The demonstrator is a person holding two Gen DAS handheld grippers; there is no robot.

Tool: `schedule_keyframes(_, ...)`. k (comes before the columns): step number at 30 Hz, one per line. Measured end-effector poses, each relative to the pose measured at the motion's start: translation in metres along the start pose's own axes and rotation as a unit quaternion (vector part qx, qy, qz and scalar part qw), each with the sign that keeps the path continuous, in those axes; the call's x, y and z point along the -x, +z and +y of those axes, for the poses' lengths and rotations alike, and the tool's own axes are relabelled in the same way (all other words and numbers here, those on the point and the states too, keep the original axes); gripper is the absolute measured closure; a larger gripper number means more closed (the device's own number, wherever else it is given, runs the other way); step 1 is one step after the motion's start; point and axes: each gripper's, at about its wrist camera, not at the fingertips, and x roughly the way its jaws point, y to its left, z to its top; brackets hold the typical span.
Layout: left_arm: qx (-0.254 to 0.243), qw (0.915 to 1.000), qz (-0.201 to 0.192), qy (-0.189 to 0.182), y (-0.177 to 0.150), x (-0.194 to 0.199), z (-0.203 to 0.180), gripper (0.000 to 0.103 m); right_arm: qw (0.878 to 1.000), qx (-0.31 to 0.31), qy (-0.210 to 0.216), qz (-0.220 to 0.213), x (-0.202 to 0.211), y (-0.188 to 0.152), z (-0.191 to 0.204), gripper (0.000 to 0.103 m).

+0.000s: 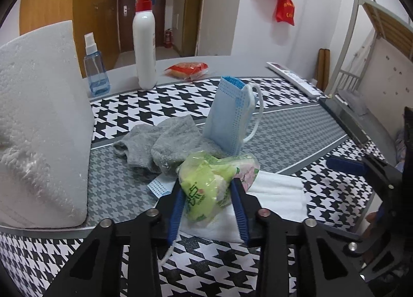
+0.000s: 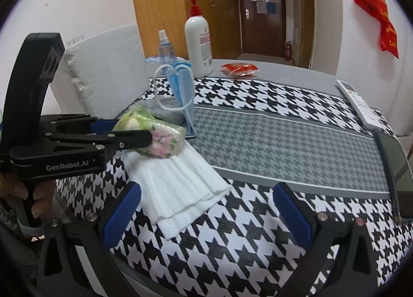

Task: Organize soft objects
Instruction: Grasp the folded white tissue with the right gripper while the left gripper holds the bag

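On the table's near left part: tissue pack [image 1: 206,181], green and floral, partly on the folded white cloth [image 1: 278,191]
Left gripper [image 1: 209,201]: blue pads pressed on both sides of the pack, wrapper crumpled between them; a pinch, by my reading
Right gripper [image 2: 206,209]: fingers spread wide, nothing between them, hovering over the table's near edge
Pack's long axis: runs forward, away from the left fingers, toward the grey sock [image 1: 160,142] and upright blue mask [image 1: 229,116]
Nearer hand: left, already on the pack; right stands apart, beside the cloth
Foam block [image 1: 38,121]: along the left edge
Next move, likely: lift the pack clear of the cloth
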Motion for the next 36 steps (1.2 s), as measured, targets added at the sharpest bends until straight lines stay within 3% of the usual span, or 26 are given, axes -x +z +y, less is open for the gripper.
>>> schedule_keyframes(5,-0.016,0.9994,0.004,-0.030,-0.002,0.000,-0.005,0.068,1.000,0.005,0.004,0.005,-0.004,0.002,0.002,0.000)
schedule_keyframes(12,-0.016,0.9992,0.003,-0.036,-0.002,-0.002,-0.004,0.071,1.000,0.011,0.007,0.011,-0.010,0.005,0.005,0.000)
schedule_keyframes(23,0.002,0.9985,-0.035,-0.042,0.003,0.028,0.014,0.073,0.999,0.032,0.025,0.012,-0.021,0.021,0.018,0.000)
schedule_keyframes(25,0.003,0.9985,-0.039,-0.039,0.002,0.032,0.016,0.073,0.999,0.041,0.028,0.020,-0.026,0.022,0.022,0.003)
schedule_keyframes(29,0.007,0.9981,-0.051,-0.033,-0.002,0.041,0.020,0.073,0.996,0.069,0.027,0.041,-0.037,0.021,0.032,0.023)
schedule_keyframes(36,0.018,0.9978,-0.060,-0.022,-0.008,0.052,0.031,0.073,0.993,0.093,0.023,0.065,-0.047,0.017,0.040,0.031)
